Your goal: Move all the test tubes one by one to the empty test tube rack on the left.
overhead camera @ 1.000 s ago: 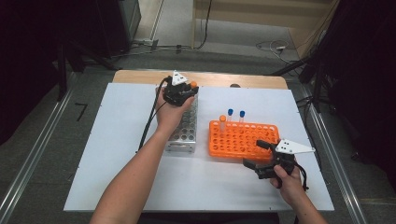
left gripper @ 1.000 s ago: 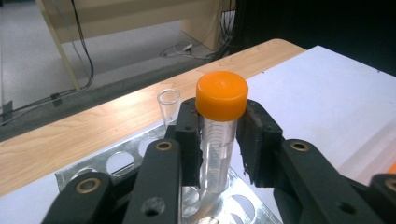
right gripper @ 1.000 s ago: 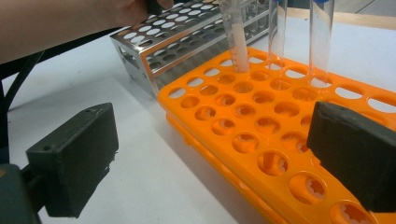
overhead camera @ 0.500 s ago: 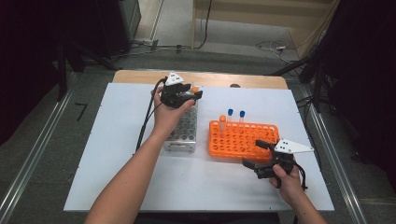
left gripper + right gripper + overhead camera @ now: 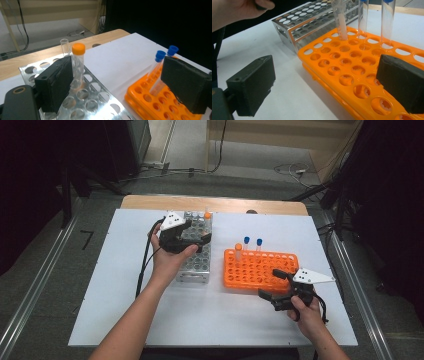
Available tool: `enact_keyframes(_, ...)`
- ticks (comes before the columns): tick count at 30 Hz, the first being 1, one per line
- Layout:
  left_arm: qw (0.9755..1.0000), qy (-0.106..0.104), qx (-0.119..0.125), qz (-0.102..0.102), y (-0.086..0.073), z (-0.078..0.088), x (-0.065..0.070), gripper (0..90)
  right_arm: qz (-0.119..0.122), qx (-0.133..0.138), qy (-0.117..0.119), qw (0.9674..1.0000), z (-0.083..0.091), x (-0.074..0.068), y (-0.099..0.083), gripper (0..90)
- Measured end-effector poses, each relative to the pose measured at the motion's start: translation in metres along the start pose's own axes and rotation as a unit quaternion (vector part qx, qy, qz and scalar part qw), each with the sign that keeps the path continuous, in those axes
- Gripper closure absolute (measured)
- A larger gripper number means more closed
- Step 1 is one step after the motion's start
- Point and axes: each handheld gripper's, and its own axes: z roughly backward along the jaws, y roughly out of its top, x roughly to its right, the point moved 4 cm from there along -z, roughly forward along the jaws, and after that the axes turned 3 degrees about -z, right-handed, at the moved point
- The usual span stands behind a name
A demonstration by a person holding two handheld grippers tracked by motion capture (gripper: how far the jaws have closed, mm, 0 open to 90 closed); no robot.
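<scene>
An orange-capped tube (image 5: 78, 62) stands in the far end of the metal rack (image 5: 87, 102), with a clear uncapped tube (image 5: 64, 44) behind it. My left gripper (image 5: 117, 75) is open, its jaws have just been opening, and nothing lies between them; the tube stands free beside one pad. From above, the left gripper (image 5: 201, 241) hovers over the metal rack (image 5: 194, 270), short of the orange-capped tube (image 5: 207, 215). My right gripper (image 5: 272, 283) is open and empty at the near edge of the orange rack (image 5: 260, 270), which holds two blue-capped tubes (image 5: 246, 240) and one orange-capped tube (image 5: 238, 248).
Both racks sit side by side on a white board (image 5: 125, 310) laid over a wooden table (image 5: 150, 202). Cables trail from each gripper. Bare white surface lies to the left and in front of the racks. A dark floor and metal rails surround the table.
The left gripper let go of the orange-capped tube, leaving it upright in the metal rack, and drew back toward the person with its jaws spread. The right gripper stayed put.
</scene>
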Motion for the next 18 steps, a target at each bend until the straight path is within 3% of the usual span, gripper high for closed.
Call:
enact_keyframes(9,1.0000,-0.004,0.000,-0.009,-0.024,0.029,0.017,3.2,0.006,0.000,-0.001,1.0000,-0.006,-0.002,0.009,0.6)
enact_keyframes(18,0.9998,-0.019,-0.007,0.003,-0.048,0.047,0.021,0.0,-0.003,0.000,-0.004,1.0000,-0.022,-0.004,0.022,0.5)
